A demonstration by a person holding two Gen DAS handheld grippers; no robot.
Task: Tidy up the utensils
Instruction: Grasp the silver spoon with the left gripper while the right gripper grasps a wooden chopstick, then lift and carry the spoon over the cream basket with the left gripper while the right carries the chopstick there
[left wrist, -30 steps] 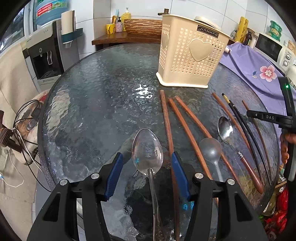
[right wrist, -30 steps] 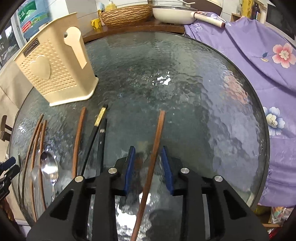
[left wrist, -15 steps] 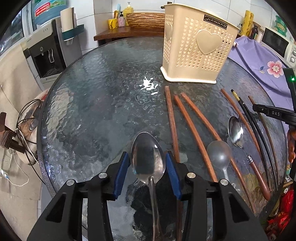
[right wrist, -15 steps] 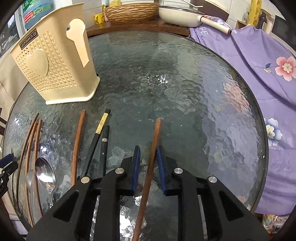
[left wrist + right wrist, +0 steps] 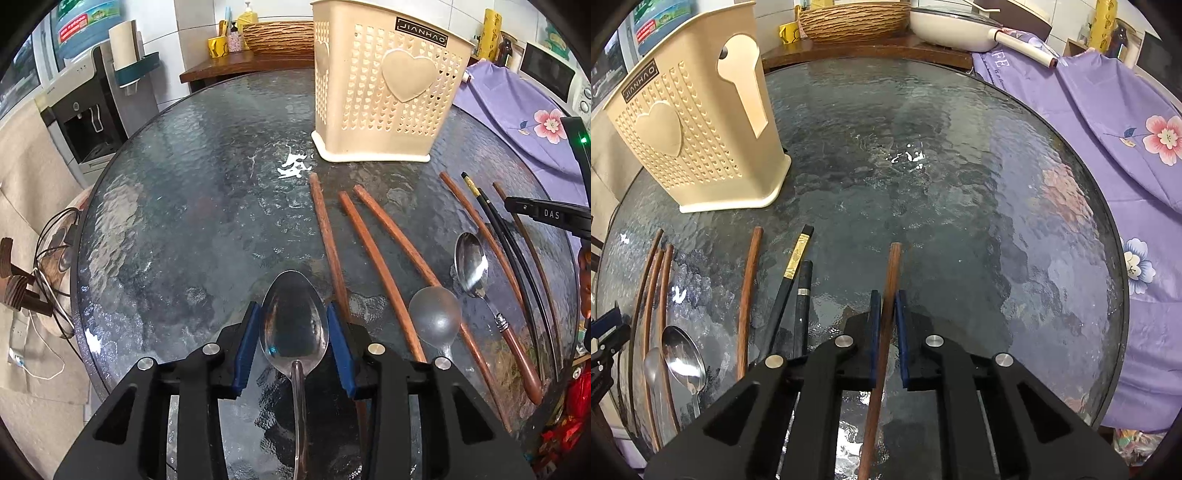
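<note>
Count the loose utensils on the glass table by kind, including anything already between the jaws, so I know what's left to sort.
Spoons: 3
Brown wooden chopsticks: 5
Black chopsticks: 2
Total: 10

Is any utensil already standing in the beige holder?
Cannot tell: neither view looks into the beige holder; nothing sticks above its rim.

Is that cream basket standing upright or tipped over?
Upright. The cream basket stands on its flat base on the glass table, open top facing up.
</note>
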